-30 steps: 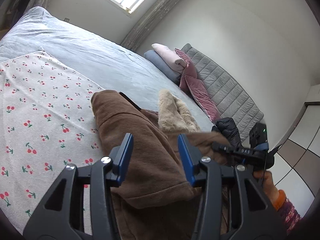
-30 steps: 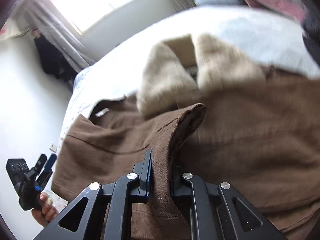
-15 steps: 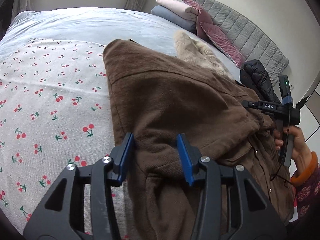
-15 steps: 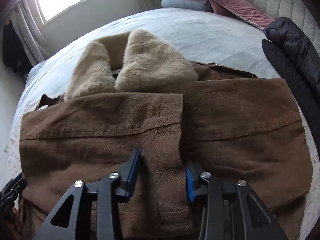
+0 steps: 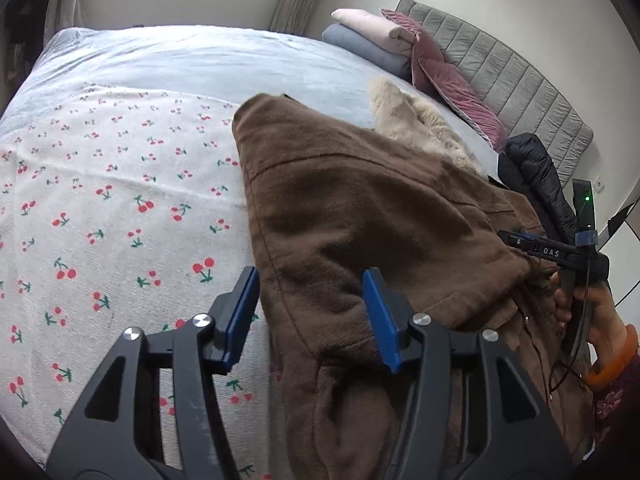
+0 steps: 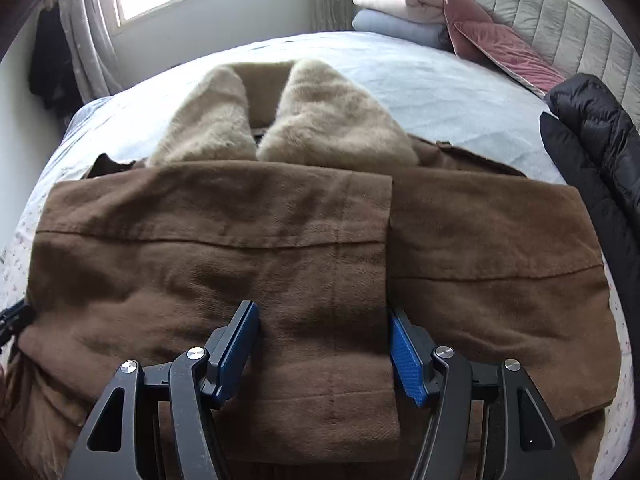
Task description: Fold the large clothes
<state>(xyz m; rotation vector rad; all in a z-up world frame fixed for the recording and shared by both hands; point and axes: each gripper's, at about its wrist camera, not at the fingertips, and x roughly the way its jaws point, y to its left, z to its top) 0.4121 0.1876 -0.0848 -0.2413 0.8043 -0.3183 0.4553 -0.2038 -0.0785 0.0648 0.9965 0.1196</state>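
Left gripper (image 5: 310, 314) jaws spread wide, nothing clamped, over edge of brown woven coat with beige fur collar (image 5: 360, 216); right gripper (image 6: 322, 350) likewise parted, straddling folded sleeve (image 6: 280, 264); coat flat on cherry-print white sheet (image 5: 100, 200) on bed; black puffer jacket (image 6: 600, 140) beside.

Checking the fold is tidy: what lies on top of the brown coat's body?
Both sleeves lie folded across the brown coat, meeting mid-chest. The front beneath them is covered.
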